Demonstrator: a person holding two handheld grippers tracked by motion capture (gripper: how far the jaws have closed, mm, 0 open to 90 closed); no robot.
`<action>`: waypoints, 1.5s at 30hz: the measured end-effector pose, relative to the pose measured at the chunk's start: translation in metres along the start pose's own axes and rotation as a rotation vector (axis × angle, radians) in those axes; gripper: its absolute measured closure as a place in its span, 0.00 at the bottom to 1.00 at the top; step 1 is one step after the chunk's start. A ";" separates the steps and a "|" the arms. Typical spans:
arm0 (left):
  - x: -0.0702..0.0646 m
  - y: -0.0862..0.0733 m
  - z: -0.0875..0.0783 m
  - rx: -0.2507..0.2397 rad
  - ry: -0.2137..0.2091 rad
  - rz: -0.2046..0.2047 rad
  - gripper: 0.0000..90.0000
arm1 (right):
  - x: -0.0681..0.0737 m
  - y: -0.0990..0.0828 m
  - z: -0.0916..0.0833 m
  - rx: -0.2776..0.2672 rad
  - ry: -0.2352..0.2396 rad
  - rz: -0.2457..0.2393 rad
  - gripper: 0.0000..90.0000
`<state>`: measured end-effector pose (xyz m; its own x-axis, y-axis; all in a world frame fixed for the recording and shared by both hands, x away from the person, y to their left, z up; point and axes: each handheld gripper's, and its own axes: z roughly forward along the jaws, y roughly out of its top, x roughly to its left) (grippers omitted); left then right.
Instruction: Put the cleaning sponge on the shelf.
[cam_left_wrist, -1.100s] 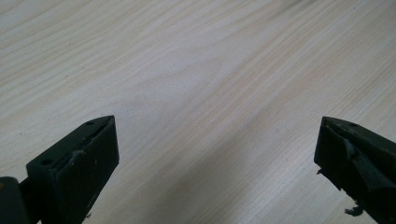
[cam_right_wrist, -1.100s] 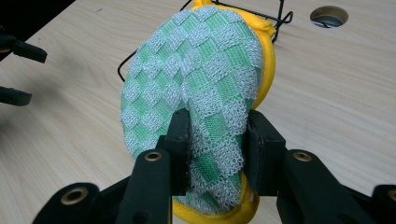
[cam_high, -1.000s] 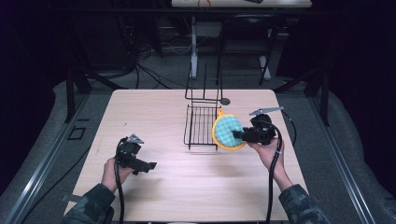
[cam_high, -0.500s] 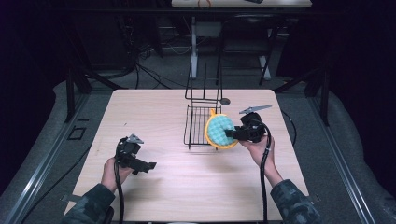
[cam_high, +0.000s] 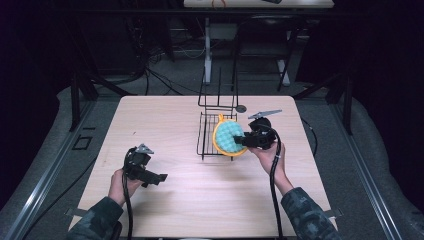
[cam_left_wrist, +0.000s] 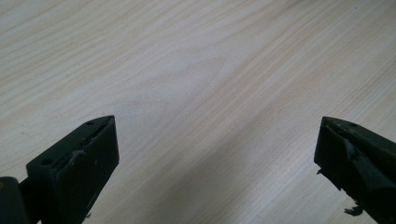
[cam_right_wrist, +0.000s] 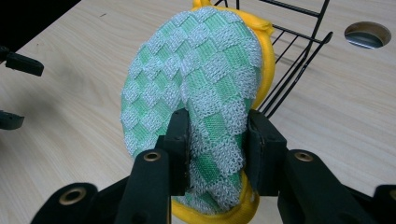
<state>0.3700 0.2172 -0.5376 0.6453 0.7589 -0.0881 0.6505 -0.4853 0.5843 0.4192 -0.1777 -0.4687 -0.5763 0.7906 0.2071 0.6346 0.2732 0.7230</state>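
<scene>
It looked like a lab or recording studio: a lone pale wooden worktop (cam_high: 165, 125) stood on grey carpet (cam_high: 370, 150) in a dark room, with cables (cam_high: 155, 80) trailing behind it and metal table legs (cam_high: 207, 50) at the far side.

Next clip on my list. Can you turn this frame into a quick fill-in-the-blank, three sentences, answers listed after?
1. The right gripper is shut on a green-and-white checked pad with a ____ rim.
2. The pad is held over the black wire ____ on the table.
3. The left gripper hangs over bare wood with its jaws ____.

Missing words: yellow; rack; open
</scene>
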 end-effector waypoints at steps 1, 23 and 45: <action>0.000 0.000 0.000 0.000 0.000 0.000 0.00 | 0.000 0.000 0.000 0.000 0.000 0.000 0.72; 0.000 0.000 -0.001 -0.006 -0.002 -0.004 0.00 | 0.011 0.016 0.026 -0.026 -0.009 0.007 0.72; 0.000 0.000 -0.001 -0.004 -0.008 0.001 0.00 | 0.012 0.009 0.056 -0.019 -0.066 0.068 0.71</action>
<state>0.3691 0.2179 -0.5366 0.6493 0.7547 -0.0943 0.6483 -0.4844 0.5874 0.4465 -0.1349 -0.4971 -0.4964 0.8416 0.2126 0.6607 0.2074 0.7214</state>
